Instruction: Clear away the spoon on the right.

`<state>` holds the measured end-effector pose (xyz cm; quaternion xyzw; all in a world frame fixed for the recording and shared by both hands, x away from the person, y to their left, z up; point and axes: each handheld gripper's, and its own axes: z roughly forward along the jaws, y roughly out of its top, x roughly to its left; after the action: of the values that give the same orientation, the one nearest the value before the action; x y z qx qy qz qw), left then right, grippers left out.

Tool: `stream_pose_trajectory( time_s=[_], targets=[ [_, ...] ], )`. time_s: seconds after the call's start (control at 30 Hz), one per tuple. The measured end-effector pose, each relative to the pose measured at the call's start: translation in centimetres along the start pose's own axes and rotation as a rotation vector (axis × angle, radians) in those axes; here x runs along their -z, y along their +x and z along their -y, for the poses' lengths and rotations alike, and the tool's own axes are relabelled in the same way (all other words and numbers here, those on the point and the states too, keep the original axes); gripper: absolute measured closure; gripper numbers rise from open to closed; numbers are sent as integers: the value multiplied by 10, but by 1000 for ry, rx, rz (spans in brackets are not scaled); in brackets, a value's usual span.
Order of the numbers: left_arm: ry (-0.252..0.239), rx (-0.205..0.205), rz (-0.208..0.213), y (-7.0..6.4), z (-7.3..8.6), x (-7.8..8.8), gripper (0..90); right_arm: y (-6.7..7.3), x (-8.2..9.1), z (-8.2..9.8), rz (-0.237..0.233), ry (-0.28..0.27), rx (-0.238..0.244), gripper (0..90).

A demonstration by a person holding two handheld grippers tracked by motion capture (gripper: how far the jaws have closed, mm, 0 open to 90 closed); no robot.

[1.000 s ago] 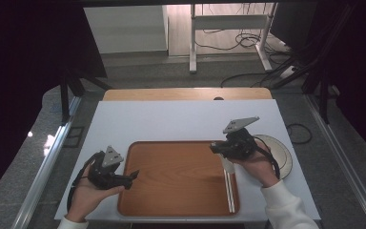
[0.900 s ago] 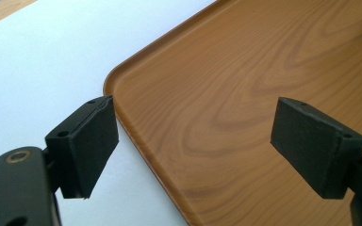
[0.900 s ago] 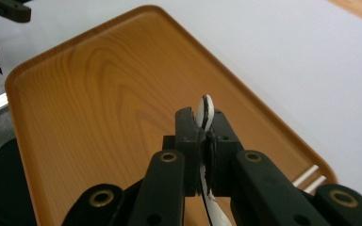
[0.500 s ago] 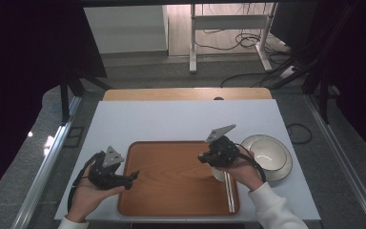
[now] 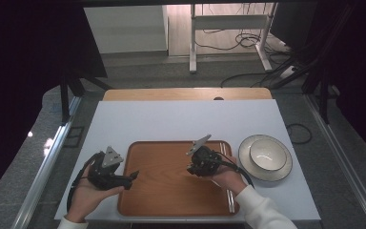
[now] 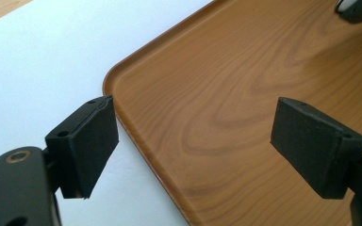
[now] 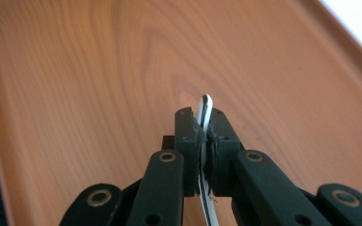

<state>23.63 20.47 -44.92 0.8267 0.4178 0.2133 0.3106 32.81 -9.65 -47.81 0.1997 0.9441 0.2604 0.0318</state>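
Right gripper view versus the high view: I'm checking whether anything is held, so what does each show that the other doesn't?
The right gripper view shows the right hand-held gripper clamped on a thin white and silver utensil; what kind is unclear. The high view shows a bowl on a plate and chopsticks along the tray's right edge. Both show the wooden tray.

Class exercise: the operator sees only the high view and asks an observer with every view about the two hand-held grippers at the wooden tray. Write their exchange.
Operator: Is the right hand-held gripper holding anything?
Observer: Yes. Its own view shows the jaws shut on a thin pale utensil, seen edge-on.
Operator: And the left hand-held gripper?
Observer: Its own view shows the jaws wide open with nothing between them, near a corner of the wooden tray.
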Motion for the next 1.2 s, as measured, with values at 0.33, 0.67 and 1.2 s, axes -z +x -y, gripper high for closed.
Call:
stream_pose_trajectory(
  time_s=[0.33,0.67,1.2],
  targets=[
    [5,-2,2,-1,0,-2,155,2,-15,1,16,33,19,835],
    [7,-5,1,-1,1,-3,154,1,-23,3,17,55,7,813],
    [10,-5,2,-1,1,-4,154,-4,-23,4,44,46,-12,603]
  ],
)
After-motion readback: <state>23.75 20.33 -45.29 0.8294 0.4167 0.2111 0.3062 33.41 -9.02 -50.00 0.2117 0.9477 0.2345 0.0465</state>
